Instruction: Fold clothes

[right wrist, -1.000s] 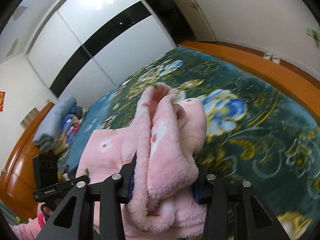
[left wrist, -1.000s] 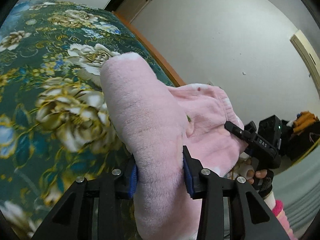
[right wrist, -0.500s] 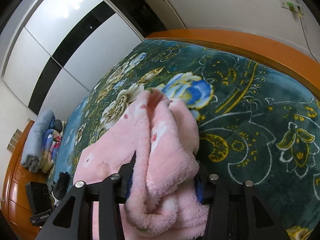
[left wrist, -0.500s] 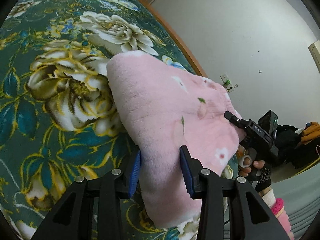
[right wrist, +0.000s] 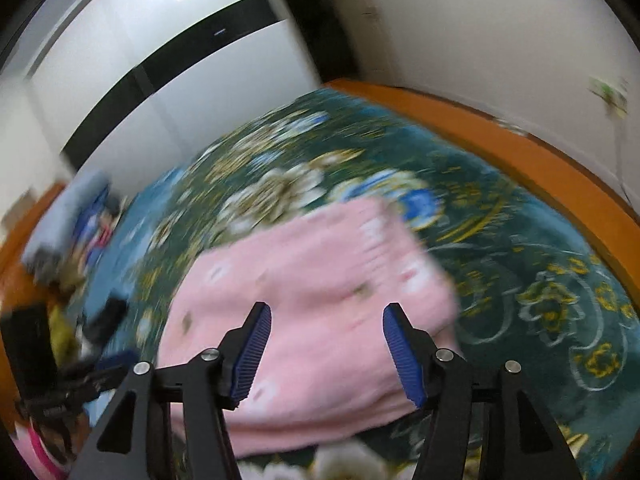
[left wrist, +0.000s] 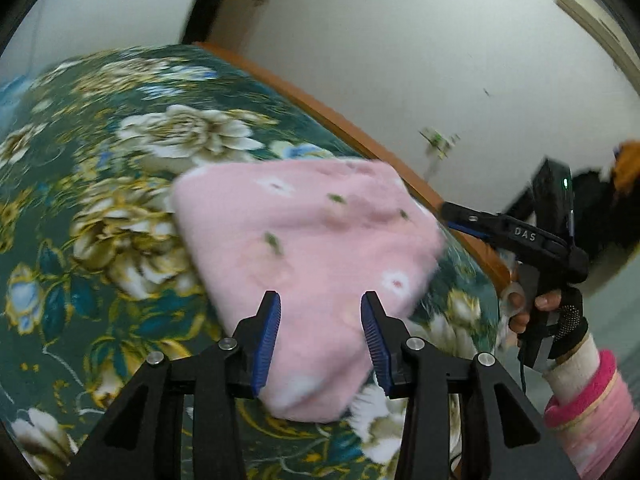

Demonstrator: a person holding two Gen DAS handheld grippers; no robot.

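A: The bed (left wrist: 100, 208) with its green flowered cover fills most of both views, and the pink fleece garment (left wrist: 304, 248) lies folded on it, centre of the left-wrist frame, reaching down between the left tongs (left wrist: 320, 336).

B: Are those tongs gripping it?

A: They look narrowly parted, with a gap at each blue pad and the cloth lying flat below, so they seem to have let go. The right tongs (right wrist: 326, 350) stand wider; their jaws have just been opening, and the garment (right wrist: 312, 296) rests on the bed under them, not pinched.

B: So the step in hand is the release.

A: It seems so. To do it well, each tong should back straight out along its own line, so no pad drags the fleece and spoils the fold, then the top layer can be pressed flat.

B: What does one view add?

A: The left-wrist view shows the right hand (left wrist: 548, 316) at lower right. The right-wrist view, though blurred, shows a wardrobe (right wrist: 168, 72) at upper left and a bundle of bedding (right wrist: 72, 216) at the left edge.
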